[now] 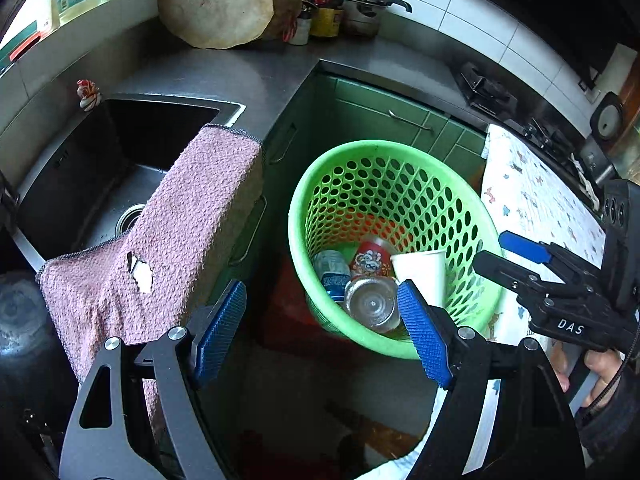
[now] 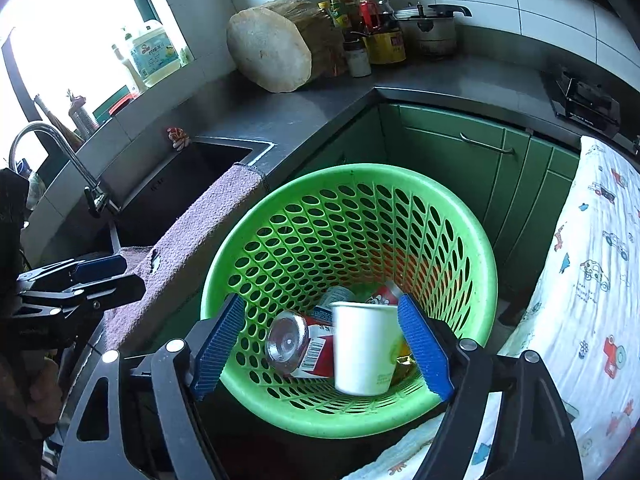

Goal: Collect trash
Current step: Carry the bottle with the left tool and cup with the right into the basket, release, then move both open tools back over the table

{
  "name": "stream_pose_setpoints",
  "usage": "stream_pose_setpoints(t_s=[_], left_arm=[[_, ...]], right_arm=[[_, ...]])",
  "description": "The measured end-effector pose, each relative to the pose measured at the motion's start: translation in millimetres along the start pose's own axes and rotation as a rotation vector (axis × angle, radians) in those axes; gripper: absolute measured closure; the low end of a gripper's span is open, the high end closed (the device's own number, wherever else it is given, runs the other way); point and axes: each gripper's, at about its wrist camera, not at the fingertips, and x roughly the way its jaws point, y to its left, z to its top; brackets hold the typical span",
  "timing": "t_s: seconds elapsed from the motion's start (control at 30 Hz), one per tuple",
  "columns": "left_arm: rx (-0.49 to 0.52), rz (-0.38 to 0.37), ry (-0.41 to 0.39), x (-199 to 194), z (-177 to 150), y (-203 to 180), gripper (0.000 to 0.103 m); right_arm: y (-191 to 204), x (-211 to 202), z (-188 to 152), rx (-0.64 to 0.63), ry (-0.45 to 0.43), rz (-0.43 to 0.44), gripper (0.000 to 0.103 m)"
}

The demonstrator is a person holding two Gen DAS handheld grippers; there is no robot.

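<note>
Basket (image 2: 460, 232) centre frame, green, perforated, on floor by green cabinets. White paper cup (image 2: 366, 346) inside with bottle (image 2: 288, 344) and red can (image 1: 370, 260). Right gripper (image 2: 322, 344) spread above basket, nothing pinched; left gripper (image 1: 322, 332) also spread, empty. Judgement: drop done; lift clear of rim before swinging away.

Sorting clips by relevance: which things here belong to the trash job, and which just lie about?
Job: green perforated plastic basket; white paper cup; clear plastic bottle; red printed can.

Lying about: pink towel; steel sink; round wooden chopping block; patterned white cloth.
</note>
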Motion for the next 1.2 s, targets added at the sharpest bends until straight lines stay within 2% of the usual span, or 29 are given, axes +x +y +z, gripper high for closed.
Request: stream_pose_setpoints(t_s=[0.17,0.33,0.7,0.83,0.9,0.97,1.2], left_arm=[[0.002,-0.009,-0.003,-1.9,-2.4,-1.6,0.026],[0.024,-0.035,-0.013,-5.0,-3.3,-16.8,0.026],[0.107,-0.076,-0.008,-14.4,-23.9,-78.3,0.026],[0.13,-0.096,-0.001,-17.9,-34.0,-102.5,0.025],[0.149,-0.103,0.0,-19.7,-39.9,-115.5,0.018],[0.184,-0.108,0.0,-21.8,-45.7,-130.1,0.017],[0.322,-0.164,0.014,-23.7,-59.6,-178.4,0.017]], right_arm=[[3.1,-20.6,-9.2,-0.019,-0.023,0.007,0.025],[-1.6,-55.6,-32.0,-0.036,-0.039,-0.017,0.024],[-45.0,-159.2,-114.3,0.05,-0.089,-0.056,0.023],[-68.4,-194.3,-144.9,0.066,-0.12,-0.126,0.023],[-82.6,-207.1,-155.8,0.079,-0.125,-0.162,0.023],[-100.6,-215.9,-166.1,0.104,-0.123,-0.199,0.022],[-147.2,-212.4,-189.0,0.15,-0.053,-0.289,0.022]])
